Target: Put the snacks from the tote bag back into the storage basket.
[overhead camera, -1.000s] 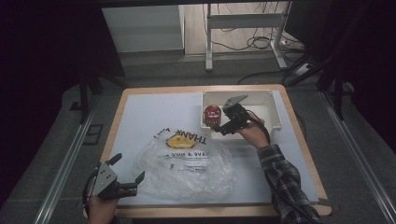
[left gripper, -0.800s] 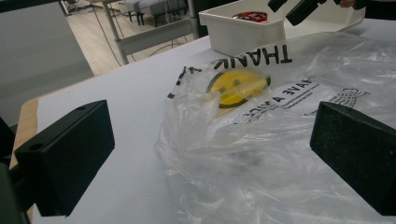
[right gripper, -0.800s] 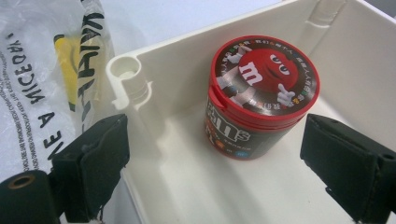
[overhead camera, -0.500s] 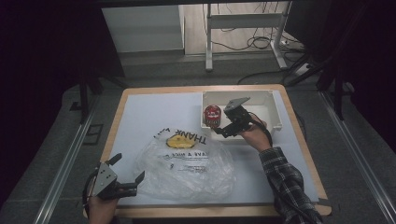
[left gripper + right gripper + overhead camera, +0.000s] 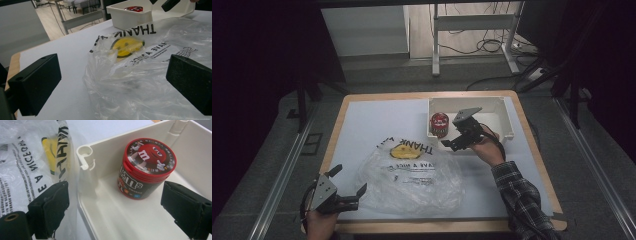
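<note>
A red M&M's can (image 5: 439,125) (image 5: 145,167) stands upright in the left end of a white bin (image 5: 502,112) (image 5: 85,155). My right gripper (image 5: 451,139) (image 5: 120,212) is open just short of the can. One jaw is inside the bin and the other outside its wall, over the bag. A clear plastic bag (image 5: 412,175) (image 5: 140,82) (image 5: 25,157) with a yellow smiley and "THANK" print lies crumpled on the mat. My left gripper (image 5: 350,180) (image 5: 112,85) is open at the bag's near left edge, with the plastic bulging between its jaws.
The bin (image 5: 127,17) sits at the table's far right, with the can's lid (image 5: 133,9) showing over its rim. Bare blue-white mat (image 5: 377,120) lies left of the bin. A wooden rim (image 5: 432,226) borders the table, and a metal stand (image 5: 435,45) stands beyond it.
</note>
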